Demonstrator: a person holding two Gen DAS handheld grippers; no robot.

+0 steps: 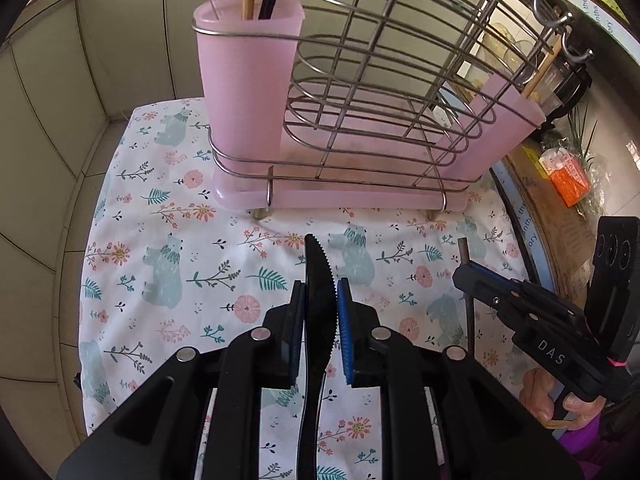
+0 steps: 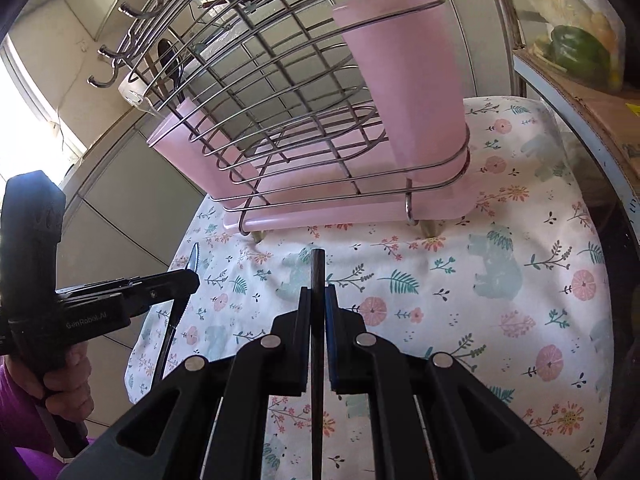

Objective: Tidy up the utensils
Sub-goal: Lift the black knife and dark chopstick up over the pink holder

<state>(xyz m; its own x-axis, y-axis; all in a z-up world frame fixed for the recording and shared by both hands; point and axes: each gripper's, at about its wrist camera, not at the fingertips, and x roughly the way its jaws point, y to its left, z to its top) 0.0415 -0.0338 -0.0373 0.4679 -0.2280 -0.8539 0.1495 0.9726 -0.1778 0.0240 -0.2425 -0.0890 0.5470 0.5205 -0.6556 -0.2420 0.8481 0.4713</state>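
My left gripper (image 1: 320, 286) is shut on a black serrated plastic knife (image 1: 318, 276), its tip pointing toward the rack. My right gripper (image 2: 318, 294) is shut on a thin dark chopstick (image 2: 317, 276); in the left wrist view the right gripper (image 1: 464, 274) holds the chopstick (image 1: 466, 280) upright at the right. The left gripper (image 2: 188, 276) with the knife (image 2: 192, 264) shows at the left of the right wrist view. A wire utensil rack (image 1: 380, 92) on a pink tray has a pink cup (image 1: 244, 80) at the left with utensils in it and another pink cup (image 1: 508, 128) at the right.
The rack stands on a floral cloth (image 1: 168, 240) over a small table. Tiled wall (image 1: 60, 120) lies left. A cardboard box with an orange packet (image 1: 568, 176) sits right. Hooks (image 1: 560, 20) stick out from the rack's top. A container of vegetables (image 2: 576, 48) is far right.
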